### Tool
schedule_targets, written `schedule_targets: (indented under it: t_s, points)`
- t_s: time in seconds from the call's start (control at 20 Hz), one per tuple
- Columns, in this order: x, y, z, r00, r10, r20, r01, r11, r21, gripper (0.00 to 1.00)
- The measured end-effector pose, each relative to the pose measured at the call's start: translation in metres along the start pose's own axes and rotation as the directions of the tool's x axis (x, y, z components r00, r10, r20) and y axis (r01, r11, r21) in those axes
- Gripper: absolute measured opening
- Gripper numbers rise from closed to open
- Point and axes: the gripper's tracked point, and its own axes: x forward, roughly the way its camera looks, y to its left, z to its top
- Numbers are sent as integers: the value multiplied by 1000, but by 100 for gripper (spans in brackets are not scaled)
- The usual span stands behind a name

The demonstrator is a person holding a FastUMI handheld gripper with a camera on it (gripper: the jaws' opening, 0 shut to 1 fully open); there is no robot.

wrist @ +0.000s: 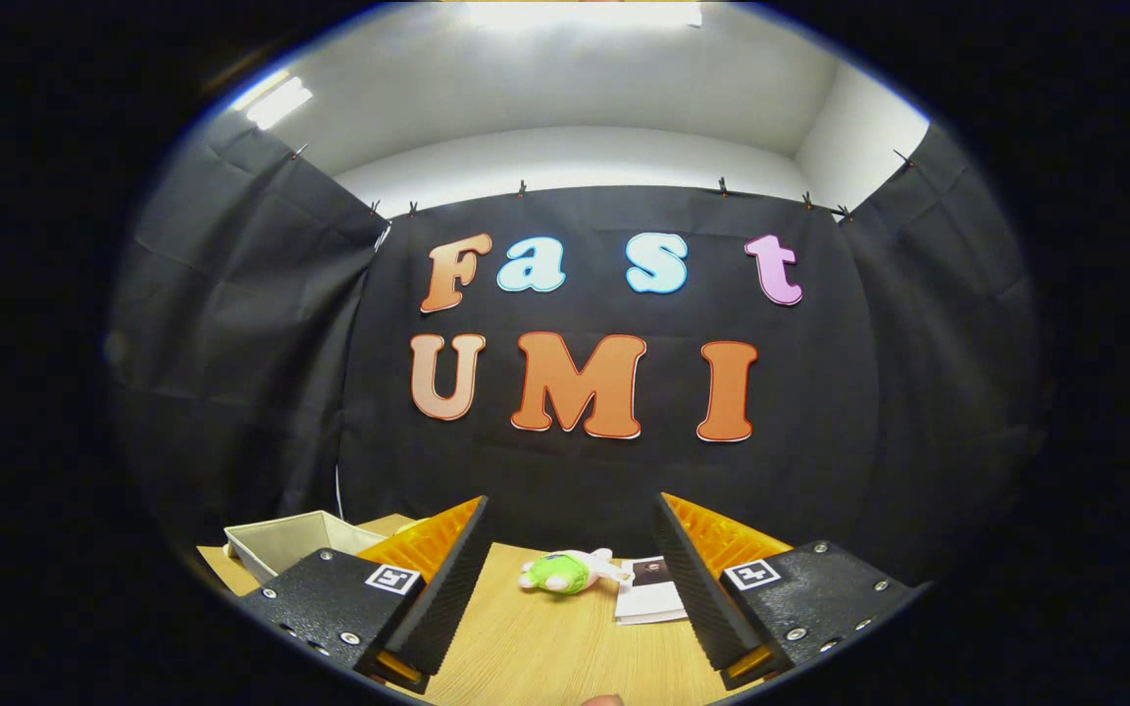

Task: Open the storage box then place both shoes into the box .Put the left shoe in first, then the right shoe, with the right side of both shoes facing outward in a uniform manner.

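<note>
Gripper camera looks level along its jaws, low over the table [545, 647]

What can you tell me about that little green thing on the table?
The green thing looks like a small soft plush toy with a bright green body and pale, whitish limbs or ends. It lies on its side on the wooden table, beyond the open tool and between its two fingers as seen from here. A white booklet lies right beside it, perhaps touching. Nothing grips it. Its finer details are too small to tell.
</note>
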Motion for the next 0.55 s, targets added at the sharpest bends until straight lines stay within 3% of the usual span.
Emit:
schedule_targets:
  t_s: [0.25, 0.55]
  points:
    - [-17, 5, -4, 1000, 19, 11, -18, 998, -52, 97]
    - [-25, -5, -12, 1000, -19, 4, 19, 999, -51, 98]
